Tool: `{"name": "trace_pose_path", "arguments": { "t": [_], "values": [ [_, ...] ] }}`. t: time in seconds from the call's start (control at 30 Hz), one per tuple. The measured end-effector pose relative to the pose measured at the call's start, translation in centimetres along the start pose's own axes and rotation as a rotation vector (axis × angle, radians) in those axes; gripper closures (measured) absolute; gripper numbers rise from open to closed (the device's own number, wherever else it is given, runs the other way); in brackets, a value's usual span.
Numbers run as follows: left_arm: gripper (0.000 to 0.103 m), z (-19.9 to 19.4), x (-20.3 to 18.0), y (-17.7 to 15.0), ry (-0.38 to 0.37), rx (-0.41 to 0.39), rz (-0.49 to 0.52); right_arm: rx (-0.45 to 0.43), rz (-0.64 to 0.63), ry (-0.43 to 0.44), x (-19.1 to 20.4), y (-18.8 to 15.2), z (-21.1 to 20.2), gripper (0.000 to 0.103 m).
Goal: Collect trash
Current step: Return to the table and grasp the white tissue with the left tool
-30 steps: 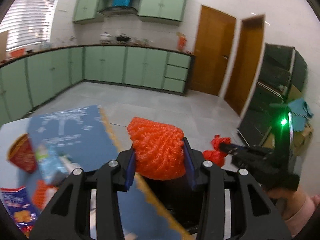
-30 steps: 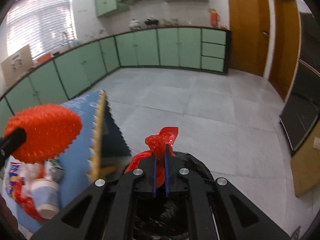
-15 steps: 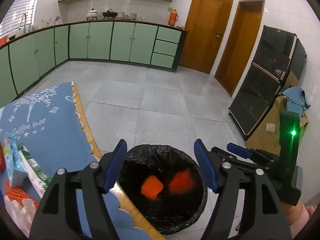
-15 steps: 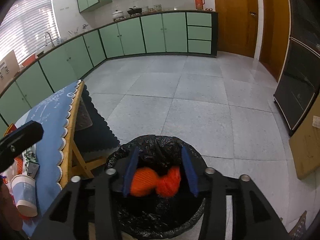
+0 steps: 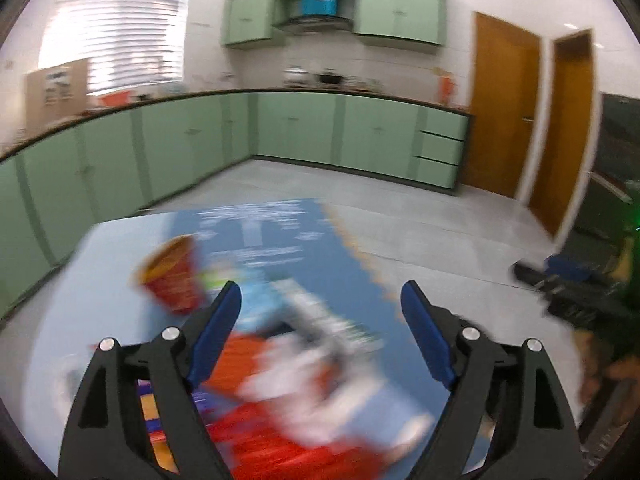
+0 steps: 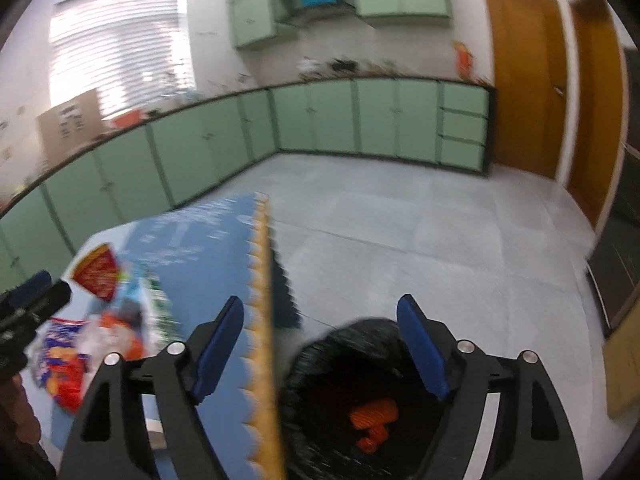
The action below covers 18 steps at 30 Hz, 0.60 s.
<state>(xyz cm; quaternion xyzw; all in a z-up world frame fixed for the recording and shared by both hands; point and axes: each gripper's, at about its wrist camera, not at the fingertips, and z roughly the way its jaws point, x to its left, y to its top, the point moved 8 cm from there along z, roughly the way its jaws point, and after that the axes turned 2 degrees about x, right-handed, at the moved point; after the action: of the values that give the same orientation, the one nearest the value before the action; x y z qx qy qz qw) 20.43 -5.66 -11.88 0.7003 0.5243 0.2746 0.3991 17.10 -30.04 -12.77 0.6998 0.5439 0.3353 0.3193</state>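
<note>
1. Now, from the left wrist view: the left claw (image 5: 320,320) has just been opening and stands spread wide with nothing between its jaws, over the blue-clothed worktop (image 5: 280,224). A blurred heap of trash (image 5: 280,380) lies below: a red cup (image 5: 172,276), wrappers, something orange. With wrappers overlapping, a hasty pinch could drag a neighbour off the edge.

2. From the right wrist view: the right claw (image 6: 320,344), likewise just opened and empty, hangs above the black-lined bin (image 6: 320,360) beside the worktop. Two orange-red crumpled pieces (image 6: 372,420) lie inside.
</note>
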Motion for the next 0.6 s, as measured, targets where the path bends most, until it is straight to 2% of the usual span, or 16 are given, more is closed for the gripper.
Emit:
{"name": "trace_pose_path", "arguments": {
  "t": [0.13,0.3,0.4,0.47,0.6],
  "values": [
    [0.023,-2.4,5.8,-1.1,0.133,-0.007,-0.039,-0.035,-0.056,0.105,6.1,0.6,-0.7,0.023],
    [0.023,-4.7,12.0,-3.0,0.264,0.004,-0.091,-0.017,-0.115,0.214,12.8,-0.8,-0.3,0.023],
    [0.023,-5.6,14.6,-3.9,0.301,0.011,-0.121,0.005,-0.147,0.259,16.3,-2.3,0.3,0.025],
    [0.023,-6.1,15.7,-4.4,0.316,0.014,-0.129,0.03,-0.182,0.27,18.3,-3.5,0.9,0.03],
    [0.023,-7.1,17.4,-5.3,0.341,0.011,-0.139,0.067,-0.214,0.274,20.7,-5.0,2.2,0.035]
  ]
}}
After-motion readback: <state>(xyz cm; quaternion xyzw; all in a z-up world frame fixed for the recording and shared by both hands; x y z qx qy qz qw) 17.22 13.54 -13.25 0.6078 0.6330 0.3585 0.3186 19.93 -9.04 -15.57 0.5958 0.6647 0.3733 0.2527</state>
